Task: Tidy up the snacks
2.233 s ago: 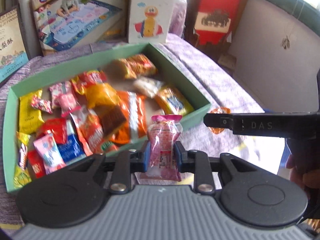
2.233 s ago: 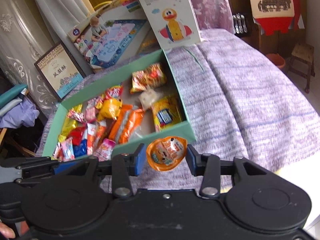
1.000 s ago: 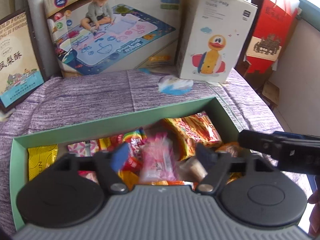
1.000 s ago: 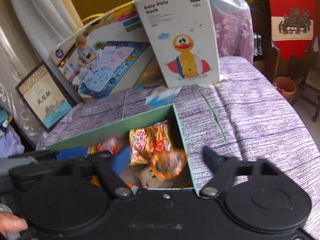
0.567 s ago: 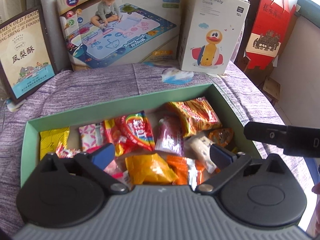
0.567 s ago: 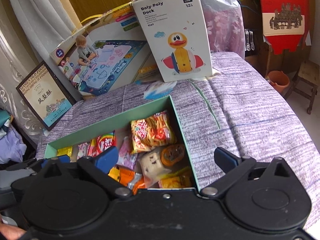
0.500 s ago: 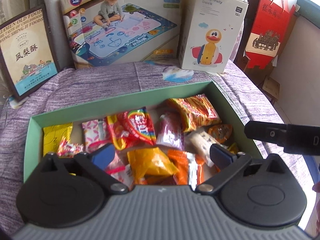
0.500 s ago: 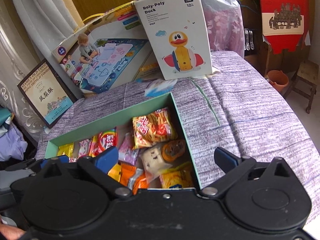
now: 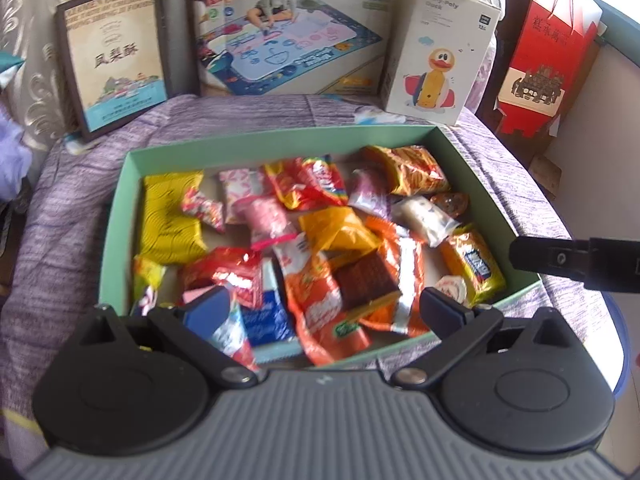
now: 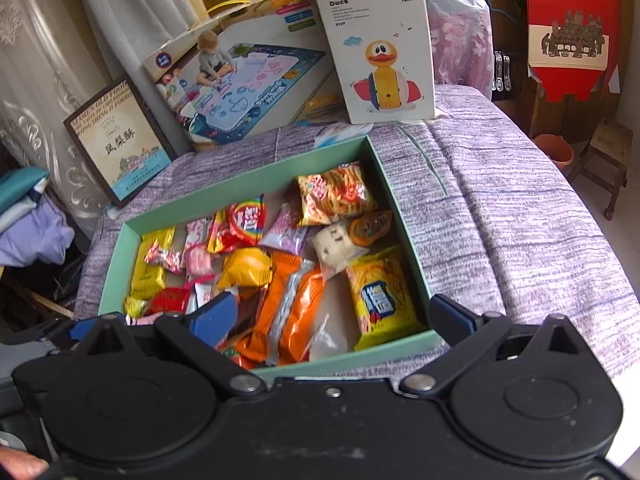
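A green box (image 9: 280,140) (image 10: 248,182) on the purple cloth holds several wrapped snacks. A pink pouch (image 9: 366,194) (image 10: 286,228) lies near its far side, and an orange jelly cup (image 9: 452,204) (image 10: 370,226) rests by the right wall next to a white bun packet (image 9: 422,218). My left gripper (image 9: 324,306) hangs over the box's near edge, open wide, with nothing between its pads. My right gripper (image 10: 332,312) is also open and empty over the near right corner. One right finger (image 9: 576,258) shows at the right in the left wrist view.
Behind the box stand a duck toy carton (image 9: 436,56) (image 10: 380,44), a play-mat carton (image 9: 288,36) and a framed picture (image 9: 112,56). A red paper bag (image 9: 552,60) and a wooden stool (image 10: 604,152) are off to the right. The purple cloth (image 10: 500,220) stretches right of the box.
Both grippers opened wide, dropping the pink pouch and the orange jelly cup into the box. Both then drew back toward the box's near edge.
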Available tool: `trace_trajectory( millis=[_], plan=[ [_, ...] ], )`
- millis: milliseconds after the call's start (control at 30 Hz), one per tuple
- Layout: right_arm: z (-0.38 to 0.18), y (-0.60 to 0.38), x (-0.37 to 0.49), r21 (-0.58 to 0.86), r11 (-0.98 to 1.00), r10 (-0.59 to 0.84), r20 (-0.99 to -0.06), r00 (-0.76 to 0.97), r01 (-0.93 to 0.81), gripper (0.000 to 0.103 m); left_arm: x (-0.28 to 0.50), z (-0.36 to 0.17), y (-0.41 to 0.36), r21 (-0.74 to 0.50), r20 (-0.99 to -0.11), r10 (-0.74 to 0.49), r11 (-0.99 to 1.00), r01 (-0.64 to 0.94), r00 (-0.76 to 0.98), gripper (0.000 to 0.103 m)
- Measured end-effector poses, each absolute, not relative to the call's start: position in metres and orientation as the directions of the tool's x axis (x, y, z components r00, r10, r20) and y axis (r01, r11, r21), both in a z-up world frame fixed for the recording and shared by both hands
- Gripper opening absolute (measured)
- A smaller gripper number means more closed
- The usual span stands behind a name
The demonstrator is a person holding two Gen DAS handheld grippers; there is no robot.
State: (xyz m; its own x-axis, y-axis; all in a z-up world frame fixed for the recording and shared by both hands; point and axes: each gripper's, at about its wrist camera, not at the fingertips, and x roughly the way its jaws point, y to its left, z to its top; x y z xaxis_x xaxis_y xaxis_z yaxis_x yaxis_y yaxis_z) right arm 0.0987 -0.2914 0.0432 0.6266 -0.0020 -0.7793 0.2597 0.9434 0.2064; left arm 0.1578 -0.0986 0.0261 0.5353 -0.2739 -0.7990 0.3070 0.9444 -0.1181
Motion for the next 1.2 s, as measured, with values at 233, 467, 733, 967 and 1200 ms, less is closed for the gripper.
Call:
trace_trajectory(
  millis=[233, 467, 733, 967, 1200],
  plan=[
    [0.034, -0.274, 0.077, 0.189, 0.947, -0.003, -0.805, 0.593, 0.261, 0.103, 0.133, 0.023, -0.070, -0.135, -0.806, -0.263, 0.954, 0.267, 0.530, 0.103],
    [0.019, -0.259, 0.065, 0.157, 0.957, -0.007, -0.829, 0.560, 0.245, 0.103, 0.114, 0.019, -0.050, -0.115, -0.813, -0.223, 0.967, 0.227, 0.538, 0.103],
    [0.007, -0.255, 0.058, 0.143, 0.959, -0.010, -0.848, 0.531, 0.246, 0.103, 0.106, 0.011, -0.037, -0.101, -0.824, -0.189, 0.977, 0.190, 0.534, 0.103],
    [-0.002, -0.252, 0.054, 0.120, 0.961, -0.023, -0.863, 0.505, 0.248, 0.103, 0.103, 0.004, -0.030, -0.081, -0.831, -0.155, 0.984, 0.159, 0.535, 0.103],
    [-0.003, -0.250, 0.055, 0.110, 0.964, -0.026, -0.867, 0.497, 0.242, 0.103, 0.102, -0.002, -0.026, -0.072, -0.839, -0.138, 0.987, 0.143, 0.526, 0.103]
  ],
)
